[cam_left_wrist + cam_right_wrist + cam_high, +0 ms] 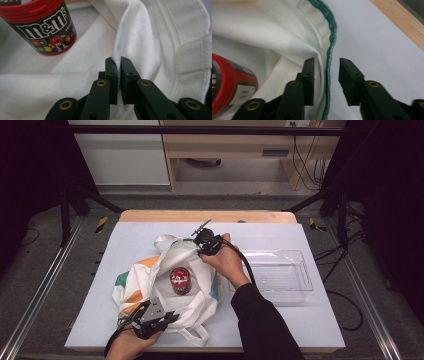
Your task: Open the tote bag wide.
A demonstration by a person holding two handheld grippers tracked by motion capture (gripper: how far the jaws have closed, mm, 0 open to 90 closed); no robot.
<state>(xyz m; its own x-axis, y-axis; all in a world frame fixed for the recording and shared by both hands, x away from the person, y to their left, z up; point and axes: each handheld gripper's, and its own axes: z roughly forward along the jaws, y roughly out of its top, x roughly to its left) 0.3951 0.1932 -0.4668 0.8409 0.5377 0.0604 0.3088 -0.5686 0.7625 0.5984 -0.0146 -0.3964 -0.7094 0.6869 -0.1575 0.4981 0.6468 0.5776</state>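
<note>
You are in the step of opening the cloth bag [165, 285] so that the candy tub [179, 280] inside it can be reached. The bag lies in the middle of the surface [280, 320], white with orange and green parts, and its mouth is spread wide. The tub stands upright on the bag's inner cloth, between your two hands.

Your left claw [116, 65] is closed tight on a raised fold of the white cloth at the near edge of the bag; in the left gripper view the two jaws pinch the fold with almost no gap. This grip looks secure to me.

Your right claw [326, 72] is at the far edge of the bag, and its jaws stand apart. The green-trimmed rim [329, 50] of the bag passes between them, against the inner jaw, but nothing is squeezed yet. In the right gripper view the tub [229, 82] is just beside this claw, low and to the side.

I judge that the next move is to close the right claw on that rim, taking both the white lining and the green hem, and then hold the mouth open against the left claw. Keep the pull gentle, because the tub could tip if the cloth under it shifts. The clear tray [280, 275] waits at your right, well apart from the bag.
</note>
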